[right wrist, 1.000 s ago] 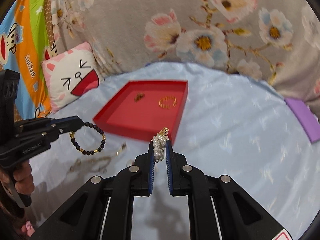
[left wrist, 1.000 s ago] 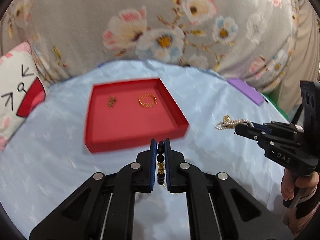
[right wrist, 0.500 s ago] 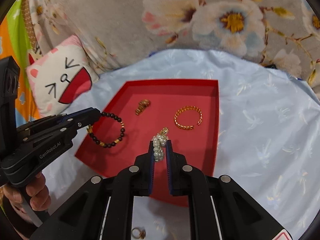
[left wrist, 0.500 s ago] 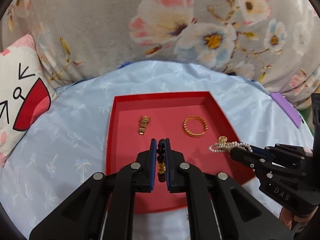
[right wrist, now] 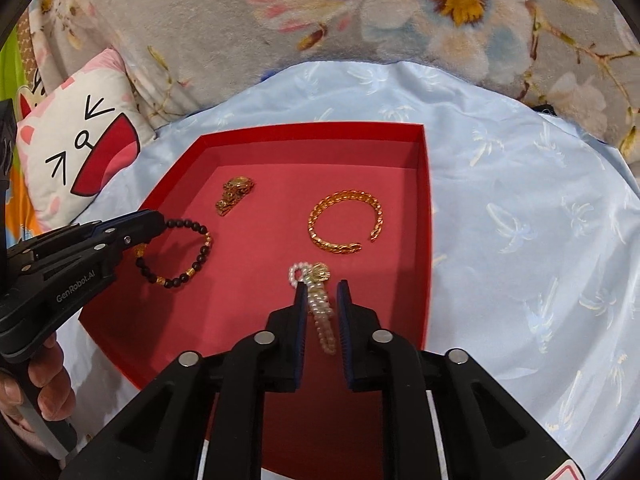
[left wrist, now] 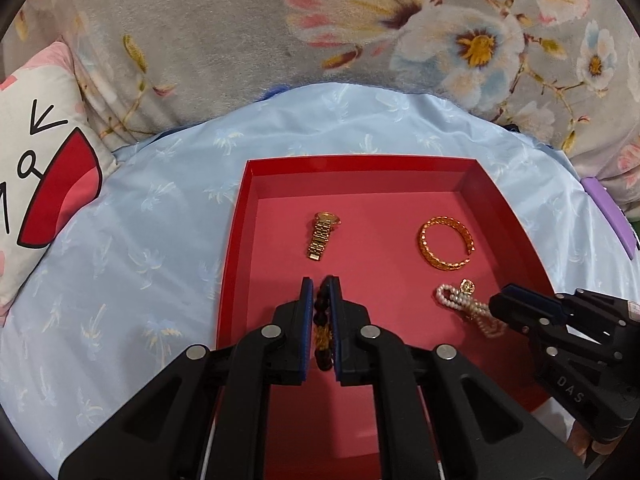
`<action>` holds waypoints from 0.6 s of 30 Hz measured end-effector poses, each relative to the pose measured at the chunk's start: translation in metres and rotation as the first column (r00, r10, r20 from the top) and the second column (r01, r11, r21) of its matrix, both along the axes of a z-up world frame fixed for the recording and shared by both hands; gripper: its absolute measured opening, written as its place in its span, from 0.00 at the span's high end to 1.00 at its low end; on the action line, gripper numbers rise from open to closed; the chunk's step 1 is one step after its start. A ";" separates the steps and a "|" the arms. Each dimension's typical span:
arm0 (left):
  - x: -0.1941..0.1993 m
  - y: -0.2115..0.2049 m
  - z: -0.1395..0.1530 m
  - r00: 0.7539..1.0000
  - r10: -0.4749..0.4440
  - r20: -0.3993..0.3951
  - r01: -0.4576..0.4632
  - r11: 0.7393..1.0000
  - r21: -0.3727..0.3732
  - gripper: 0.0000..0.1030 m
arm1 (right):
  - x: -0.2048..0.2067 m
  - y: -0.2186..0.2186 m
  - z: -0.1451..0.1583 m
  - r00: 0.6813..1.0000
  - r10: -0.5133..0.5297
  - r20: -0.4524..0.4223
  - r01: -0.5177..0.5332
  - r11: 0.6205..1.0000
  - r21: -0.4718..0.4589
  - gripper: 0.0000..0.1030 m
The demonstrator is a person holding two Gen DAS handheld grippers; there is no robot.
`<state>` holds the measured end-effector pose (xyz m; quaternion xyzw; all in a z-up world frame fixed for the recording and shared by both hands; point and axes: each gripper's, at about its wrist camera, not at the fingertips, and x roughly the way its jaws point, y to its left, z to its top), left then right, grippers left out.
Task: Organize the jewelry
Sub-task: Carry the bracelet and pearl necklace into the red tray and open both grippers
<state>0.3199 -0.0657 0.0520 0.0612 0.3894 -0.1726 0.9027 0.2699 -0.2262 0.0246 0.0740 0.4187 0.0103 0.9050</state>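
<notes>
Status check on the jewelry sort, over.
Left tongs shut on the bead bracelet over the red tray. Right tongs just opening, pearl bracelet lying between them. Nothing in the way.

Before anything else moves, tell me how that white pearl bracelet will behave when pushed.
The white pearl bracelet lies bunched in loose loops on the red tray, so it is probably floppy. Its round beads may slide or roll slightly. Being small, it likely weighs little.

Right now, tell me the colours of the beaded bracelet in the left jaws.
The beaded bracelet is mostly dark, near-black beads with a few gold ones. The right wrist view shows it best.
</notes>
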 end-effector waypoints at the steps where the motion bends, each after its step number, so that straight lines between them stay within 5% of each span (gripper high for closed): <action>1: 0.001 0.000 0.000 1.000 0.002 0.000 -0.002 1.000 -0.003 0.92 | -0.002 -0.002 0.002 1.000 -0.006 0.009 0.006 1.000 0.006 0.71; 5: 0.000 0.007 0.005 0.999 0.033 0.018 -0.032 0.999 -0.012 0.58 | -0.010 -0.010 0.011 0.999 -0.021 0.039 0.020 0.999 0.027 0.65; 18: -0.076 0.056 0.036 0.990 0.075 0.117 -0.075 0.997 -0.004 0.37 | -0.108 -0.002 0.047 0.992 0.022 0.121 -0.025 0.999 0.022 0.48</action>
